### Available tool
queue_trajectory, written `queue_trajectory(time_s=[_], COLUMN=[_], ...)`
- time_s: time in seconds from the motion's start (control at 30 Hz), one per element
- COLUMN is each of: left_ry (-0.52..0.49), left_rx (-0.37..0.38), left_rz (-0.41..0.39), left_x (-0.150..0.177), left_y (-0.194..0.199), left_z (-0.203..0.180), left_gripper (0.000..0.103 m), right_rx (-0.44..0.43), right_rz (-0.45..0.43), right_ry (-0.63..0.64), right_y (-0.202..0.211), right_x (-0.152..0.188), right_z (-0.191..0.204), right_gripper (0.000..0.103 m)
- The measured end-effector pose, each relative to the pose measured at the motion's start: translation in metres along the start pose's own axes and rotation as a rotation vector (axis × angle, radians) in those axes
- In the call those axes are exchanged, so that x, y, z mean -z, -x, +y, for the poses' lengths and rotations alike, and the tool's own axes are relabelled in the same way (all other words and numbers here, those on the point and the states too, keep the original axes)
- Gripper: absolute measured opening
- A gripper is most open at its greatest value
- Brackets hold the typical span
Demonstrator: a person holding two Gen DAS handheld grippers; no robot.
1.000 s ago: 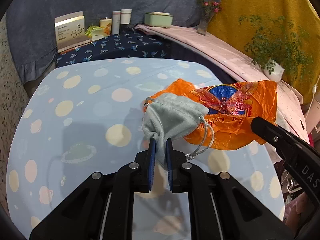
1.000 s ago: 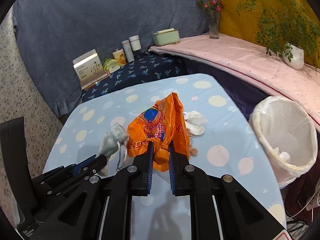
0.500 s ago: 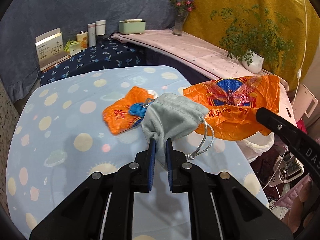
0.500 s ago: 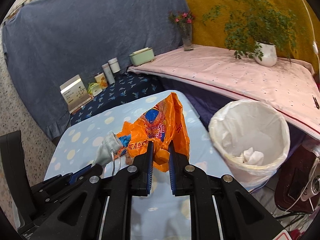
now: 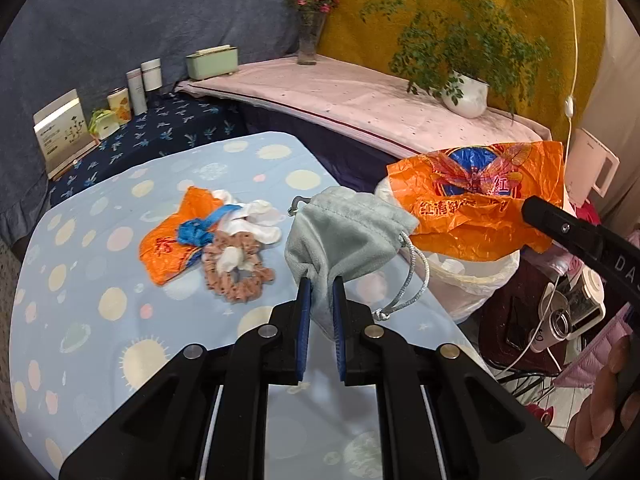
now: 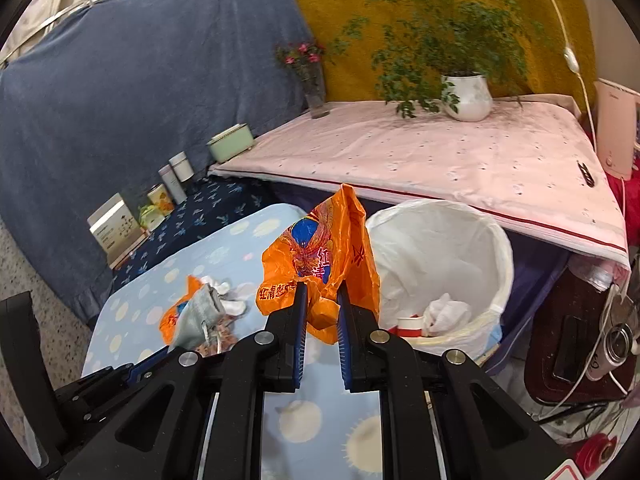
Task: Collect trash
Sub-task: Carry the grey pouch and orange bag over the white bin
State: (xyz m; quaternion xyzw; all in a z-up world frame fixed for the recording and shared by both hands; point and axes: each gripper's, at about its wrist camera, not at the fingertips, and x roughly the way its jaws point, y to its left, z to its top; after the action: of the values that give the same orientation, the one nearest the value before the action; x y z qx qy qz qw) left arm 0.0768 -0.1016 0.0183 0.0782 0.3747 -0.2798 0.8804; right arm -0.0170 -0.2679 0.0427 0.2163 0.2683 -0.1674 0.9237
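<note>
My left gripper (image 5: 319,282) is shut on a grey drawstring pouch (image 5: 344,236) and holds it above the table's right edge. My right gripper (image 6: 322,290) is shut on an orange plastic bag (image 6: 324,256) and holds it in the air just left of the white-lined trash bin (image 6: 444,264). In the left wrist view the orange bag (image 5: 476,208) hangs over the bin (image 5: 472,280). On the table lie another orange wrapper (image 5: 172,244), a pink scrunchie (image 5: 236,272) and white tissue (image 5: 260,220).
The blue spotted table (image 5: 120,340) ends next to the bin. A pink-covered shelf (image 6: 440,160) with a potted plant (image 6: 466,96) and a vase (image 6: 316,92) runs behind. Boxes and jars (image 5: 120,108) stand at the back left. Cables and gadgets (image 6: 600,340) lie at right.
Both grippers have swung right toward the bin, carrying the pouch and the orange bag. More trash on the table has come into view behind them.
</note>
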Motion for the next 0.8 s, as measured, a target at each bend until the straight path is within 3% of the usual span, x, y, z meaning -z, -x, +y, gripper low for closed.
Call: queue_trajectory(time_s=[0.33, 0.8], left_ry=[-0.069, -0.136], left_rx=[0.026, 0.126], left_rz=[0.029, 0.073], left_x=[-0.004, -0.026], left_y=[-0.020, -0.065], left_z=[-0.043, -0.109], left_gripper=[0.010, 0.011], right_rx=[0.060, 0.128], right_rz=[-0.023, -0.027], right_ry=[-0.096, -0.169], right_y=[0.003, -0.006], right_x=[-0.006, -0.012], right_z=[-0.060, -0.118], right_gripper=[0.013, 0.013])
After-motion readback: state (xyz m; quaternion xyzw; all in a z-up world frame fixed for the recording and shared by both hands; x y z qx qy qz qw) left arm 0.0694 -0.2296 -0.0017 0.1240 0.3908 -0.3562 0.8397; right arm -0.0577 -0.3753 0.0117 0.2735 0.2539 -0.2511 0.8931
